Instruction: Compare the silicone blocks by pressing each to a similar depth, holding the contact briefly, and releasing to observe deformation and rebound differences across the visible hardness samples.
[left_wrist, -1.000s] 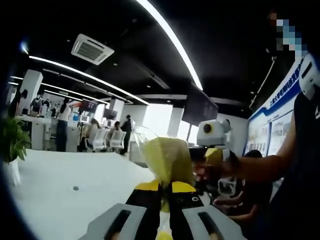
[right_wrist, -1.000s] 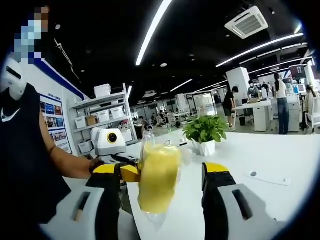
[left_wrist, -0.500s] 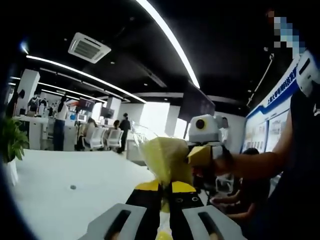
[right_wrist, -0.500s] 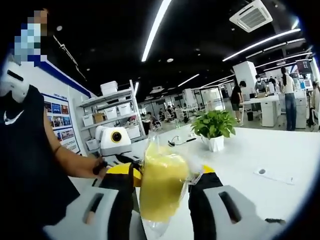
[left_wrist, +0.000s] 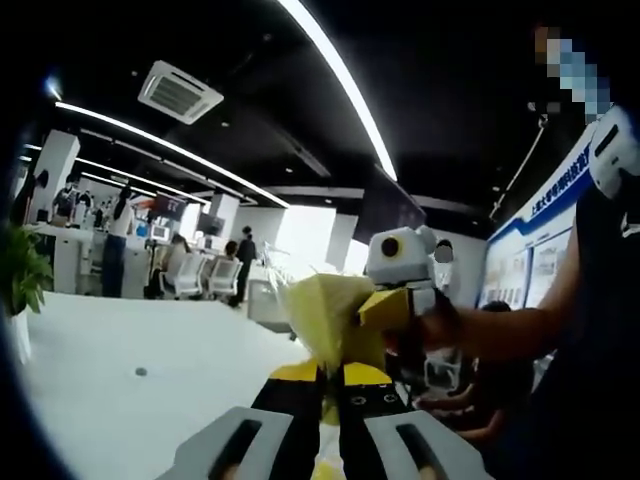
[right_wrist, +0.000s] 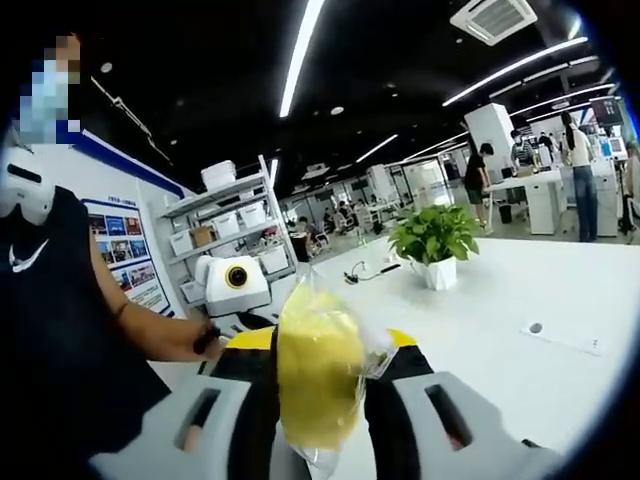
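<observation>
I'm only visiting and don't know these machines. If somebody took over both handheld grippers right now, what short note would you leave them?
Left gripper: shut on the lower end of the clear bag of yellow material, held in the air.
Right gripper: jaws closed in against the sides of the same bag, squeezing it.
Below: a white table with a potted plant.
Done: the bag is gripped and under a press.
Left: hold briefly, release, watch it rebound. I see no other samples from here.

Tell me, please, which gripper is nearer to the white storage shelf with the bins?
Left, probably: seen from the right gripper, the left gripper sits just before the storage shelf, beyond the yellow bag both grip.
</observation>
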